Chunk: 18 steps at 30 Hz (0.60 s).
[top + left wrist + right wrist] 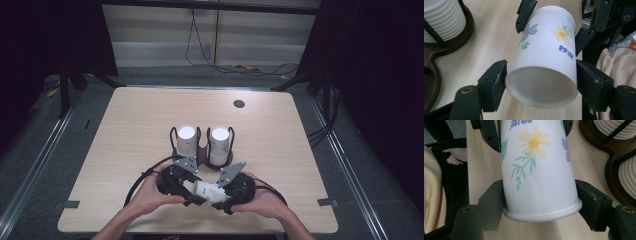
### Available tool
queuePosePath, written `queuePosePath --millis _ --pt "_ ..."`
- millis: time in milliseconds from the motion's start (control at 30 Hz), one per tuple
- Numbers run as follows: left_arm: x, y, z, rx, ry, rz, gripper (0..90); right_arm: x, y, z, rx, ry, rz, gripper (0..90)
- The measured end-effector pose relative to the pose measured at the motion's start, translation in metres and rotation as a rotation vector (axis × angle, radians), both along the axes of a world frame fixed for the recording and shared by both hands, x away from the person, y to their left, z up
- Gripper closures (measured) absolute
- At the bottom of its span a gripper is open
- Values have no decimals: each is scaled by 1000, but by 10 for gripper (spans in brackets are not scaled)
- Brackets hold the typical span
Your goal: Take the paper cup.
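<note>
Paper cup [207, 191] held level just above the near table edge [150, 227], long axis running gripper to gripper: base clamped in left gripper [541, 82], rim clamped in right gripper [540, 203], both equally near, cup holder [202, 152] just beyond.

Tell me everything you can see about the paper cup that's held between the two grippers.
The paper cup is white and looks like thin paper, printed with a yellow daisy, green sprigs, purple petals and blue characters. It lies on its side above the near part of the table. The left gripper clamps its recessed base end, the right gripper its rolled rim end. It looks undented. Whether it touches the table cannot be told.
</note>
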<state>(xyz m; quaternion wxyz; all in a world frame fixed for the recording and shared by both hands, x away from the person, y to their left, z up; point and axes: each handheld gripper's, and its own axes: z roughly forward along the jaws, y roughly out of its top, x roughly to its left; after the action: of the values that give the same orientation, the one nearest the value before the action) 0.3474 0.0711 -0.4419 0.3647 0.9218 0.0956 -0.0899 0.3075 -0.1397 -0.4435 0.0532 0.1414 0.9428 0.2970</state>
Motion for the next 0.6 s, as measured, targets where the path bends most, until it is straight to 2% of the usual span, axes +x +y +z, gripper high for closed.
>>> queuePosePath --millis 100,200,267,333,367,433,533,600 --pt "-1 -1 -3 -7 -2 -8 308 0 1 0 -3 -5 10 288" --pt "-2 -2 -3 18 8 -14 312 -1 2 -2 -13 -8 15 288" --pt "-1 -1 -6 1 13 -20 309 -1 3 -2 -12 -10 22 288" --pt "-1 -3 -7 8 22 -18 294 -2 3 -2 -5 -11 26 288" --pt "-1 -3 -8 14 12 -25 278 -2 3 -2 -1 -10 30 288" --pt "-2 -3 -8 1 21 -25 312 -2 4 -2 -3 -12 30 287" --pt "-3 -3 -7 4 18 -24 320 -2 3 -2 -3 -8 28 283" --pt "-4 -3 -7 6 6 -25 329 -2 3 -2 1 -7 31 274"
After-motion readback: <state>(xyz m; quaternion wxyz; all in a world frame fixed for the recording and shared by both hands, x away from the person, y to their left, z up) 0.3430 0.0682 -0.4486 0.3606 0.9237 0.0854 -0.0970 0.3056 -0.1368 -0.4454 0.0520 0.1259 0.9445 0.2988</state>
